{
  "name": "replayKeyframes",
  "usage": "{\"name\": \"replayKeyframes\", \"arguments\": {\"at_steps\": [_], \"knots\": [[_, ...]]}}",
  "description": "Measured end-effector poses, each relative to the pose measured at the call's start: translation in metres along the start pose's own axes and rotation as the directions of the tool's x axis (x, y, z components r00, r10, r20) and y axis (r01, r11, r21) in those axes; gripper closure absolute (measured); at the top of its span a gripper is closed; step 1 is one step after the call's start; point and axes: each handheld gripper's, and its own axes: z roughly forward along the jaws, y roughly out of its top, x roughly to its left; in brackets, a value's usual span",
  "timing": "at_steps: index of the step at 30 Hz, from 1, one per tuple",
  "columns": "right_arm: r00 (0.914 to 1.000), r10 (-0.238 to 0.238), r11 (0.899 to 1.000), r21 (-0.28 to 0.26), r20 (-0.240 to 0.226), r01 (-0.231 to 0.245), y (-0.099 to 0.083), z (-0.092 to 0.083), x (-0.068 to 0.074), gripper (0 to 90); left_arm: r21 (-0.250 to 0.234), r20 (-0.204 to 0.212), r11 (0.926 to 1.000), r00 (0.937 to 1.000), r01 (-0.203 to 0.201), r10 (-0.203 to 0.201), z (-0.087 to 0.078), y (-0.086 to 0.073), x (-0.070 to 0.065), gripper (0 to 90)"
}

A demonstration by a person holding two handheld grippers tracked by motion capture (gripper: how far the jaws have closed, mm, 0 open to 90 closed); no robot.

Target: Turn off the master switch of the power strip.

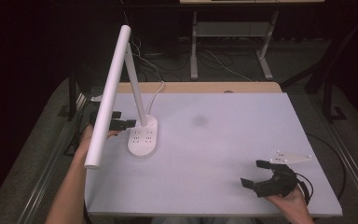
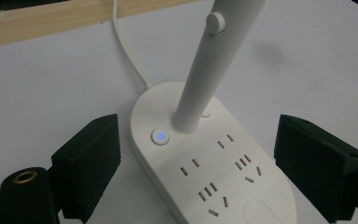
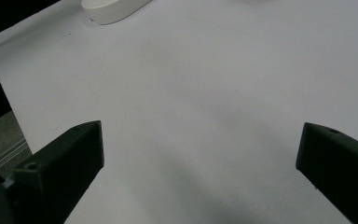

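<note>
A white desk lamp stands at the left of the white tabletop [image 1: 223, 140]. Its oval base [image 1: 143, 136] carries several sockets and a button lit blue [image 2: 160, 137]. A slanted stem [image 1: 137, 93] holds up a long tube head [image 1: 109, 98]. My left gripper [image 1: 121, 119] is at the base's left side, open. In the left gripper view its jaws [image 2: 198, 135] stand one on each side of the base [image 2: 223, 154] without pressing on it. My right gripper [image 1: 254, 173] is open near the front right of the table, over bare surface [image 3: 200, 154].
The lamp's white cable [image 1: 156, 95] runs back over a wooden strip [image 1: 200, 87] at the table's far edge. The tube head overhangs my left forearm [image 1: 74, 186]. A grey three-cornered plate [image 1: 291, 157] sits on the right gripper. Desk legs and cables lie on the floor behind.
</note>
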Motion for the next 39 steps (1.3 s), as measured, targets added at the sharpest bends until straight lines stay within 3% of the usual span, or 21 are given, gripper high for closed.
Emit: {"name": "replayKeyframes", "arguments": {"at_steps": [7,9,14,22,23,24,26,30,36,39], "knots": [[1.0,0.0,1.0,0.002,0.001,0.0,0.0,0.0,-0.001,0.1,0.013,0.0,0.9999,1.0,0.009,-0.009,0.004,0.0,0.005,16.3],[1.0,0.0,1.0,0.003,0.001,0.0,-0.001,0.0,-0.001,0.1,0.005,0.007,0.9992,0.9992,0.039,-0.039,0.006,0.0,0.006,18.3],[1.0,0.004,1.0,0.002,0.003,-0.004,-0.001,0.0,-0.001,0.1,0.002,0.028,0.9986,0.9982,0.052,-0.053,0.008,-0.001,0.01,26.1],[1.0,0.003,1.0,0.003,0.005,-0.003,-0.001,-0.001,-0.002,0.1,-0.012,0.022,0.9978,0.9977,0.065,-0.065,0.011,-0.001,0.013,42.9],[1.0,0.002,1.0,0.004,0.003,-0.002,-0.001,0.0,-0.002,0.1,-0.013,0.016,0.9977,0.9977,0.066,-0.066,0.011,-0.001,0.013,50.7],[1.0,0.002,1.0,0.004,0.003,-0.002,-0.001,0.0,-0.002,0.1,-0.014,0.013,0.9975,0.9975,0.07,-0.069,0.011,-0.001,0.014,50.7],[1.0,0.002,1.0,0.009,0.0,-0.002,-0.002,0.0,-0.002,0.1,0.003,0.006,0.9979,0.9978,0.065,-0.065,0.013,-0.001,0.017,62.3],[1.0,0.002,1.0,0.01,0.001,-0.002,-0.002,0.001,-0.002,0.1,0.014,0.011,0.9983,0.9983,0.057,-0.058,0.014,0.002,0.022,76.0],[0.9999,0.013,1.0,0.013,0.003,-0.013,-0.002,0.0,-0.002,0.1,0.016,0.011,0.9987,0.9988,0.048,-0.048,0.018,0.005,0.024,89.4],[1.0,0.007,1.0,0.011,0.004,-0.007,-0.003,-0.001,-0.003,0.1,0.015,-0.002,0.9985,0.9986,0.052,-0.052,0.02,0.005,0.023,89.8]]}}
